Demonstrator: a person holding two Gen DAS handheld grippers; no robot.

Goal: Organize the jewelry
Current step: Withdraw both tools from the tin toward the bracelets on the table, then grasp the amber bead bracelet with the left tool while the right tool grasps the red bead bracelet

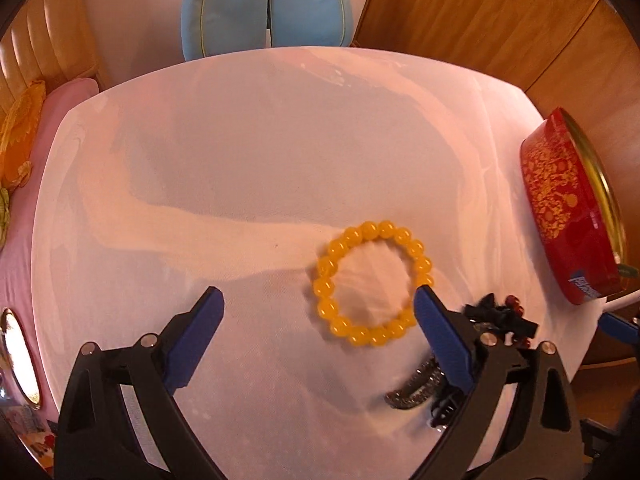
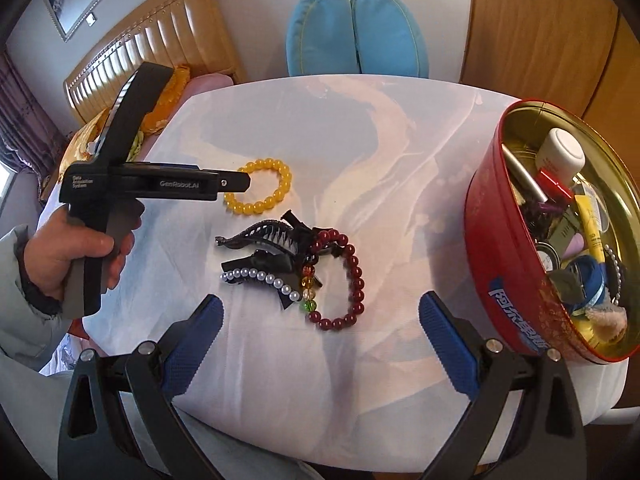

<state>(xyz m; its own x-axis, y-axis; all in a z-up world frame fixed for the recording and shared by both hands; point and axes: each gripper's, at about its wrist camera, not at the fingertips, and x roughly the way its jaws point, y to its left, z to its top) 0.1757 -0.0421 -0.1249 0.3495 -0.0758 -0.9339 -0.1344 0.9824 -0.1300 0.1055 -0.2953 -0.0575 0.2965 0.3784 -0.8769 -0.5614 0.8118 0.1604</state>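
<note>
Blue pads of my left claw (image 1: 319, 300) fill the bottom of the left wrist view, spread wide with nothing pinched; the yellow bead bracelet (image 1: 372, 283) lies flat on the white bench (image 1: 240, 160) ahead and off to the right, its near-right edge tucked just behind my right-hand fingertip (image 1: 430, 300), the left-hand one well clear of it. So the ring is not centred in the gap: I judge I need to shift right before closing, or only one pad meets beads. Dark hair clips (image 1: 496, 320) sit just past that same finger, and the red tin (image 1: 560, 216) stands on the right edge of the bench, well apart. Right wrist view next: my right claw (image 2: 320, 308) is also spread, empty, and the dark red bead bracelet (image 2: 344, 280) lies right ahead between the pads' lines, touching the pile of black hair clips (image 2: 264, 252), one of them edged with pearls, on its left. That bracelet is an oval, long axis running away from me. Farther left my left hand (image 2: 80, 256) holds the other claw with its tip over the yellow bracelet. Left is nearer yellow, right nearer red; the open tin, already full of odds and ends, is closest to my right side.
</note>
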